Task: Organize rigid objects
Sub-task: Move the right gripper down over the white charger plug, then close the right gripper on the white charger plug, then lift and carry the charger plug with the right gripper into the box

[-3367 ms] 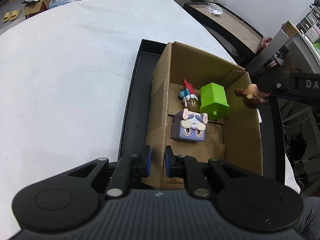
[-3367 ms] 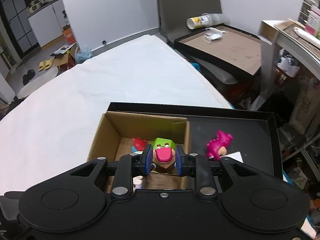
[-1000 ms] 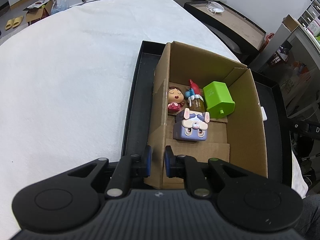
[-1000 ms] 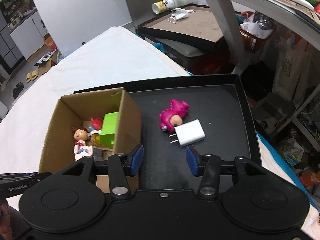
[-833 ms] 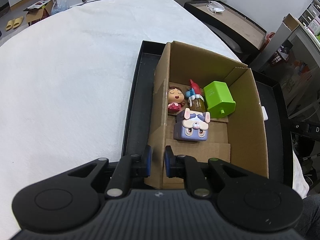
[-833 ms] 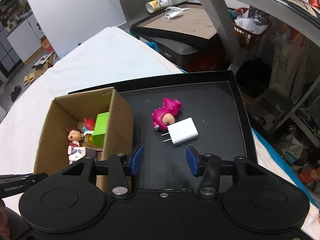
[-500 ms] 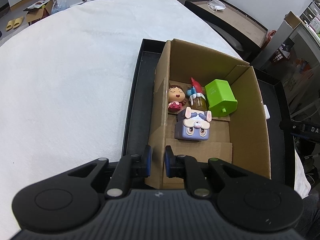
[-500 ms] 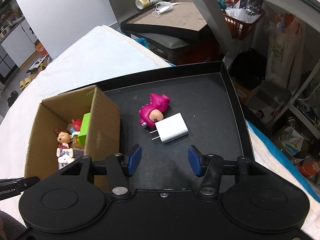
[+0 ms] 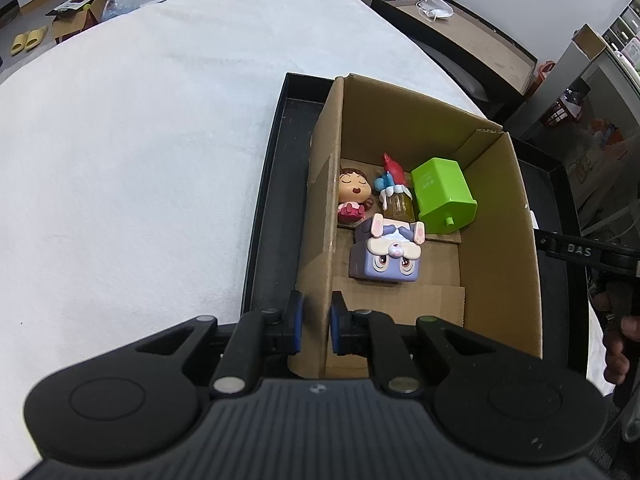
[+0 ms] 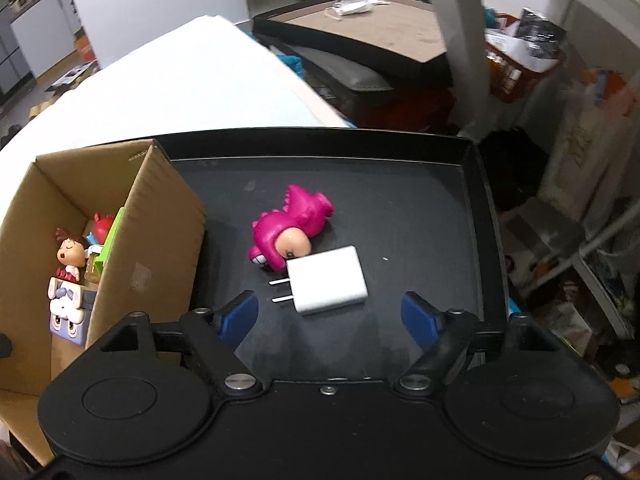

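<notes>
— What do I have on the left?

— My left tongs (image 9: 316,322) are clamped on the near left wall of the cardboard box (image 9: 500,216), one blue pad on each side of the wall. The box stands in a black tray (image 10: 476,216) on the white surface (image 9: 140,140). Inside lie a doll with a sleeping face (image 9: 353,196), a small bottle with a red and blue top (image 9: 394,192), a green block (image 9: 444,196) at the far right and a purple rabbit cube (image 9: 386,256) nearer to me.

— And the right?

— My right tongs (image 10: 330,316) are spread wide apart and hold nothing. They hover over the tray floor, just near of a white charger (image 10: 328,280) whose prongs point left. A pink dinosaur toy (image 10: 290,232) lies on its side, touching the charger's far edge. Both sit to the right of the box, outside it.
</notes>
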`<state>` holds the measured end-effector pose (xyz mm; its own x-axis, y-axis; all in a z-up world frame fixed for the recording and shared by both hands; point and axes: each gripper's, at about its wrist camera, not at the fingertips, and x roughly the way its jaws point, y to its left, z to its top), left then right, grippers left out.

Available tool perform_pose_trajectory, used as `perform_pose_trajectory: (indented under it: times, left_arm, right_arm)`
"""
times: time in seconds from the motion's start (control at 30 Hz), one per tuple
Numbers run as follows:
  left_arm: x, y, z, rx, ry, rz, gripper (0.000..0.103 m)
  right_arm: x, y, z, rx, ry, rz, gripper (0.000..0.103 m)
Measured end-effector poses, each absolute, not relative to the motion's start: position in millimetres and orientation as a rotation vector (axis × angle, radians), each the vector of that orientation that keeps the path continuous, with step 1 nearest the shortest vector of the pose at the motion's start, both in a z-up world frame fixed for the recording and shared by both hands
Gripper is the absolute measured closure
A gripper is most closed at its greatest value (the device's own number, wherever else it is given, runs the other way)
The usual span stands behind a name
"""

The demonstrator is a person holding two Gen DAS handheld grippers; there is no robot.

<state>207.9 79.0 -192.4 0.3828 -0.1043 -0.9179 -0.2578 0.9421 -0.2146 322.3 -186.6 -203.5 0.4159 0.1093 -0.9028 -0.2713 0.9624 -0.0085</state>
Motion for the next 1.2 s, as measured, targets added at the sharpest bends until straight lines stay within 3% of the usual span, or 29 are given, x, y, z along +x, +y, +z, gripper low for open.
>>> perform_pose_trajectory:
  times: [0.53,0.57,0.63,1.2]
  left_arm:
    - [212,79,-196,-0.349,1.188,0.105,0.090]
    - [212,79,-196,-0.349,1.188,0.105,0.090]
    - [212,79,-196,-0.350,1.188,0.105,0.090]
    - [210,75,-193,-0.329,1.179,0.110,0.090]
  right_arm:
    - [340,-166,-236,-0.313,1.138,0.281,0.025]
    - [339,-166,-237,-0.321,1.136,0.279,0.027]
    - [339,-167,-236,-0.301,1.140,0.287,0.042]
    - [318,-174,-190,-0.205,1.173,0.296,0.042]
